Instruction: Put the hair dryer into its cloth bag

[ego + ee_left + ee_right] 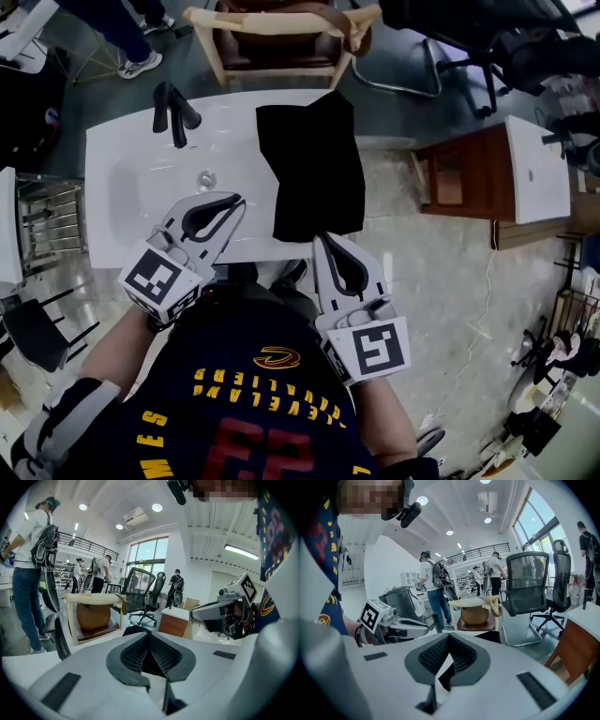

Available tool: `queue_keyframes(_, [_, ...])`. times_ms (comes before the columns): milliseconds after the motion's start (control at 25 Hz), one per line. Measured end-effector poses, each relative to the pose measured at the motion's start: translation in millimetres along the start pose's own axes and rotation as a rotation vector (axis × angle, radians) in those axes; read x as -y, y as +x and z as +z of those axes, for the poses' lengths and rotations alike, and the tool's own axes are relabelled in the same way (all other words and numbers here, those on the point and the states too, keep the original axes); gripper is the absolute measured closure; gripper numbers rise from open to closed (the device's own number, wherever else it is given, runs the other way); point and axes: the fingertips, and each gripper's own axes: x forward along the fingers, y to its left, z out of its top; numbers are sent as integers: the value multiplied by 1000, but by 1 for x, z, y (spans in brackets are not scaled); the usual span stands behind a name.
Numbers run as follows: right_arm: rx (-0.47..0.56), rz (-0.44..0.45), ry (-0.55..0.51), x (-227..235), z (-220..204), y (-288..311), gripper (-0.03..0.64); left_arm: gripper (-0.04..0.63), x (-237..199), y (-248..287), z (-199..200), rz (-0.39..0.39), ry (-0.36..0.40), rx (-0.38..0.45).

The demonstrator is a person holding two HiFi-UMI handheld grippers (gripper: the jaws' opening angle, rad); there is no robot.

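Observation:
The black cloth bag lies flat on the right part of the white basin counter, its lower end hanging over the front edge. No hair dryer shows outside the bag. At the back left stands a black two-pronged object; I cannot tell if it is a tap or the dryer. My left gripper hovers over the counter's front edge, left of the bag, jaws shut and empty. Just below the bag's hanging end is my right gripper, also shut on nothing. The bag's edge peeks past the right gripper's closed tips.
A drain sits in the basin. Behind the counter stands a wooden chair, with a black office chair to its right. A brown cabinet with a white top is at the right. People stand in the background.

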Motion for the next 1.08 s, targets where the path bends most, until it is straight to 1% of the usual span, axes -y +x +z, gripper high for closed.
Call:
queue_keyframes(240, [-6,-9,38,5,-4,-2,609,571,0,5,-1,-18,4,-6])
queue_keyframes(440, [-5,-14,37,6,-4,-2,609,571,-1,7,-2,-13,-14,-15])
queue_keyframes(720, [-12,-13,42,6,-7,0,609,571,1,9,-6,-30,-6,-17])
queue_keyframes(920, [-18,-12,49,3,-7,1,609,571,-1,6,-9,-29,-21,-39])
queue_keyframes(1080, [-21,-11,56,1,-9,1,609,571,-2,5,-9,-29,-17,-22])
